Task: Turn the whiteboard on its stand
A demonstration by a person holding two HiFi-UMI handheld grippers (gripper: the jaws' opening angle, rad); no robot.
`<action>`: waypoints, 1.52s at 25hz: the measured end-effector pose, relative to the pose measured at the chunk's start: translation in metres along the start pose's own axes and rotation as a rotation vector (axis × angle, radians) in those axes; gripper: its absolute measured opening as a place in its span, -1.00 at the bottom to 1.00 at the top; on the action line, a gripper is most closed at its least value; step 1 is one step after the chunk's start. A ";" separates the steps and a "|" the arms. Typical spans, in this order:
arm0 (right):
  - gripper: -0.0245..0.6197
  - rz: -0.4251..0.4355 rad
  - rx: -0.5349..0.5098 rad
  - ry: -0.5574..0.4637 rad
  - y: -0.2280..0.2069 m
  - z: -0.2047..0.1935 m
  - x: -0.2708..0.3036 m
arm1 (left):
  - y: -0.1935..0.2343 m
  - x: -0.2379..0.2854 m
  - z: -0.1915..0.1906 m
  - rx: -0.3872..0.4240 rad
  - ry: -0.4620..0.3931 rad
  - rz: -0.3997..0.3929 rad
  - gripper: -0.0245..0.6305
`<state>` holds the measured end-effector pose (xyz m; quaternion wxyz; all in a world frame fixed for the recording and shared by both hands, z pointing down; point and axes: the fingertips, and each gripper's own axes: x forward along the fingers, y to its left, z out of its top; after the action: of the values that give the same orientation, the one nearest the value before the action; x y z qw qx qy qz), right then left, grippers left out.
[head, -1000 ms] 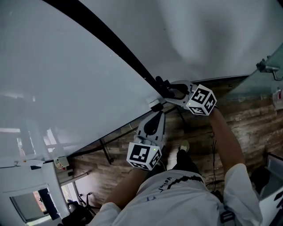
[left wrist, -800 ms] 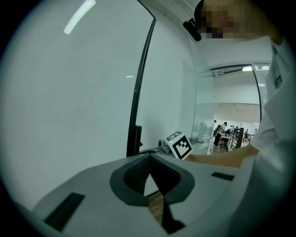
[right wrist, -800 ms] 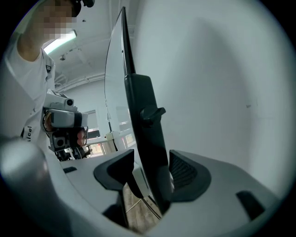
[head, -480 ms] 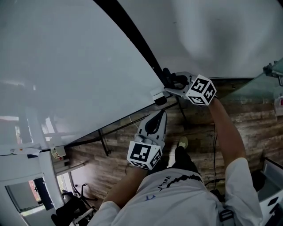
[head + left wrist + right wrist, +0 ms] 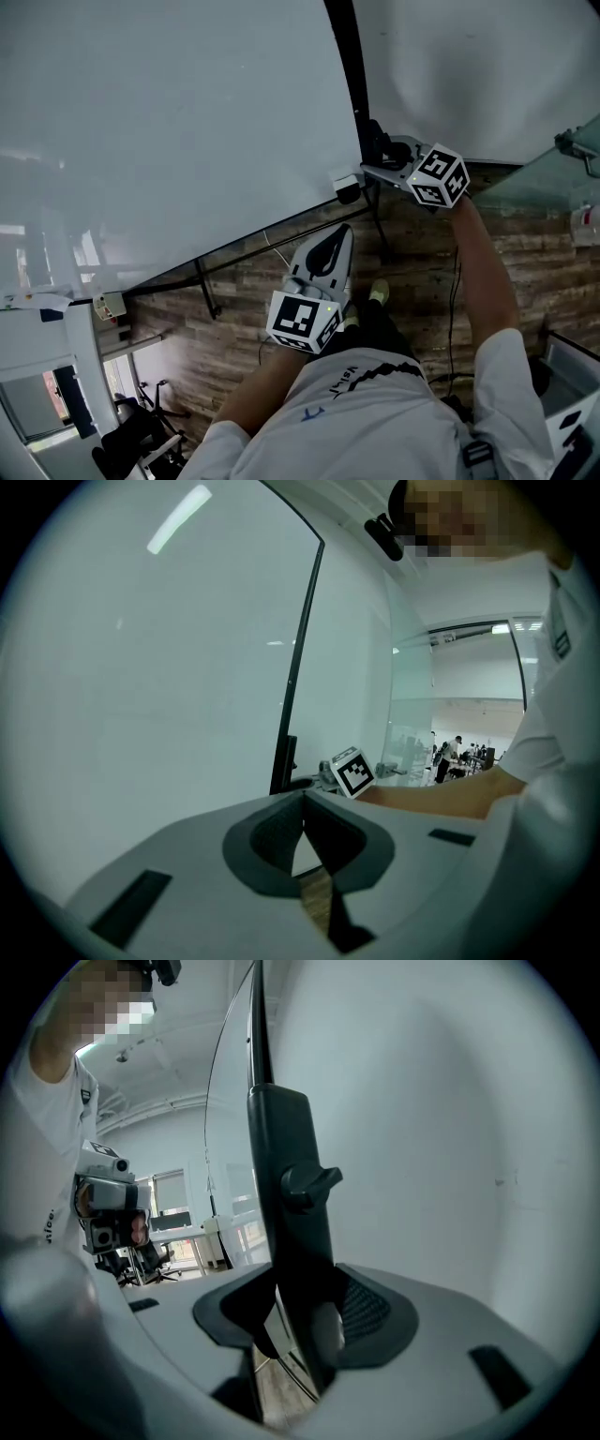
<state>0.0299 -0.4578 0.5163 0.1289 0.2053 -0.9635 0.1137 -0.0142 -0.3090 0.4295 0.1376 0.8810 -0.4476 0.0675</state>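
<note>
Whiteboard (image 5: 169, 122), upper left, seems mid-turn, not finished; right tool (image 5: 305, 1314) is closing round the black stand post (image 5: 281, 1147), not yet pinching; left tool (image 5: 303, 808) pressed together, empty

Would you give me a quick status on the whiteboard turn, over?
Right gripper closing round black stand upright, not clamped yet. Left gripper shut, empty, off the whiteboard. No obstruction seen.

The whiteboard (image 5: 187, 122) swings, so its dark frame (image 5: 349, 66) goes from slanted to nearly upright. The right gripper (image 5: 377, 152) shifts right, jaws closing around that frame.
</note>
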 end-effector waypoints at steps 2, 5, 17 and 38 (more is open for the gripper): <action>-0.30 -0.009 0.007 0.001 0.005 -0.002 -0.004 | 0.000 -0.009 -0.004 -0.008 -0.006 -0.007 -0.89; -0.30 -0.039 0.029 -0.014 0.013 -0.003 -0.013 | 0.001 -0.025 -0.009 -0.013 -0.011 -0.025 -0.89; -0.29 -0.116 0.099 -0.031 0.071 -0.025 -0.042 | -0.009 -0.080 -0.042 -0.038 0.003 -0.117 -0.89; -0.29 -0.188 0.133 -0.053 0.219 -0.073 -0.099 | -0.117 -0.179 -0.089 -0.055 -0.017 -0.081 -0.89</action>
<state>0.0393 -0.2068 0.5188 0.0997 0.3058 -0.9333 0.1594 -0.0255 -0.0784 0.4494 0.1606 0.8947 -0.4147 0.0420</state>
